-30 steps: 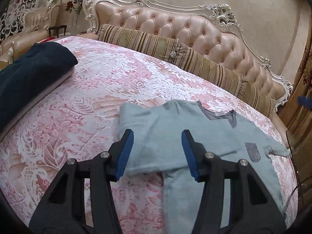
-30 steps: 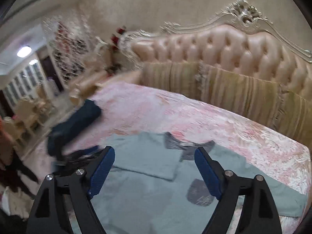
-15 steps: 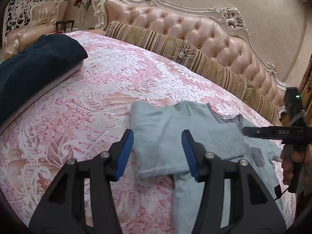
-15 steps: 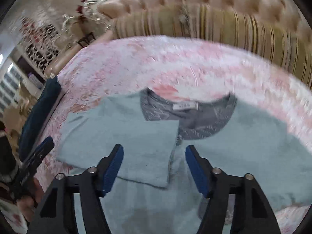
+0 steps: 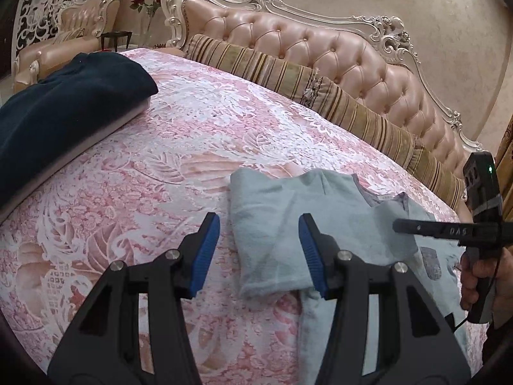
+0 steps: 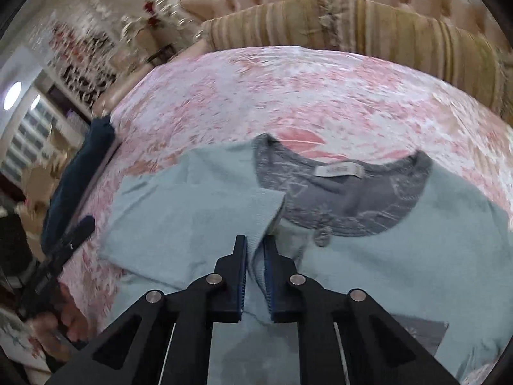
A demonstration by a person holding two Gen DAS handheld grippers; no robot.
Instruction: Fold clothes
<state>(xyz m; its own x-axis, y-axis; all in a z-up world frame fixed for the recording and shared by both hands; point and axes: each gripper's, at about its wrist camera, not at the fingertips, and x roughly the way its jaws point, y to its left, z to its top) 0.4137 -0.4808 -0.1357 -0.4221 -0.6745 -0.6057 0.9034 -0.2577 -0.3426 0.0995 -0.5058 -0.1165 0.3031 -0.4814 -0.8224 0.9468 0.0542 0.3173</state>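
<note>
Pale blue-grey knit shirt (image 5: 320,224) lies flat on the pink floral bedspread (image 5: 160,166), collar toward the headboard (image 5: 320,54).

Left wrist view: left gripper (image 5: 259,252) hovers above the shirt's folded left side, fingers wide apart, holding nothing. The folded flap's lower corner sits between the blue pads (image 5: 205,253). Right gripper (image 5: 413,226) enters from the right edge over the chest, held in a hand (image 5: 481,276); can't tell its finger state from here. Dark navy garment (image 5: 64,106) lies folded at the far left of the bed, well apart. Striped bolster (image 5: 320,102) runs along the headboard.

Right wrist view, blurry at the top: right gripper (image 6: 255,272) has fingers nearly together, pinched on the edge of the folded-in sleeve (image 6: 198,205) just below the grey collar (image 6: 340,199). White label (image 6: 338,170) shows inside the neck. Grey pocket (image 6: 423,333) sits lower right. Left gripper (image 6: 80,227) is visible at the left edge, beside the shirt.

Step, as I judge it: left side is folded in, right side still spread out, so the fold is partway done. Next move likely calls for settling or releasing that sleeve edge, then taking the right sleeve and carrying it across to the centre without dragging the layer below.
</note>
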